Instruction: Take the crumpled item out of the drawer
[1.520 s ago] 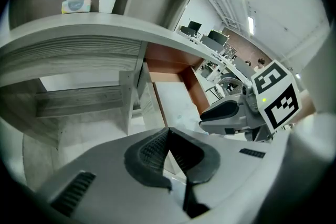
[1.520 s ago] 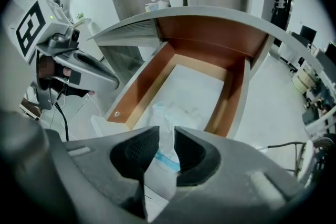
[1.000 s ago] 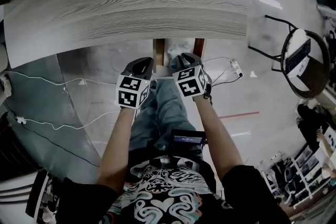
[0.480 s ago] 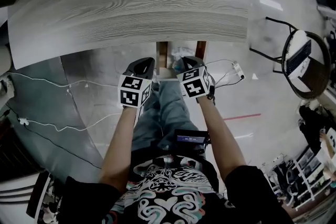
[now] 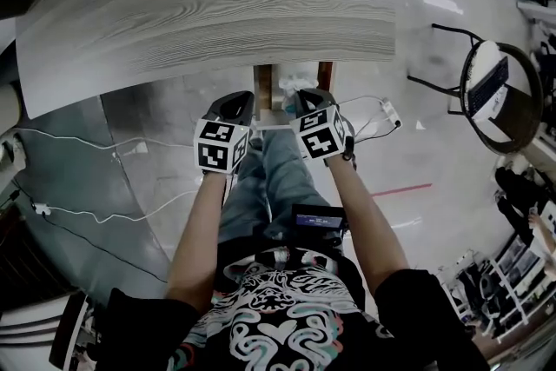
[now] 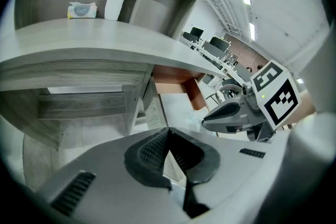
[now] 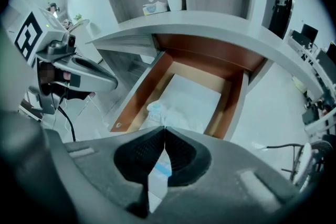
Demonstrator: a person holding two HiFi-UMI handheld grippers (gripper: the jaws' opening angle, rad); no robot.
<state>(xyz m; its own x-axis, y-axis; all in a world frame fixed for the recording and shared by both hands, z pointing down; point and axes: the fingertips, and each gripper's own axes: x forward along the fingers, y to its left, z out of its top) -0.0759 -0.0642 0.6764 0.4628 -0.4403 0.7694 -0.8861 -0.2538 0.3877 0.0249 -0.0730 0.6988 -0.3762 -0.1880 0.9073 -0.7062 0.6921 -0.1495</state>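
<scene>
1. Crumpled item [image 7: 157, 109]: pale wad with a blue streak. It lies on the floor of the open drawer [image 7: 140, 96], in the part nearest the person and toward the left wall. A flat white sheet [image 7: 191, 97] covers the floor behind it.
2. Long axis: appears to run front to back along the drawer. The near end passes behind the jaws, so its full extent cannot be read.
3. Right gripper [image 7: 164, 128]: jaws pressed tip to tip, with nothing seen pinched between them. The item lies straight ahead, just beyond the tips and slightly left. This is the nearer arm, and the jaws would probably have to part before closing on the wad.
4. Left gripper [image 6: 168, 129]: jaws likewise together and empty, held outside the drawer beside its left wall.
5. Desk [image 5: 217, 4]: overhangs the drawer's rear, so access is likely from the front and above.
</scene>
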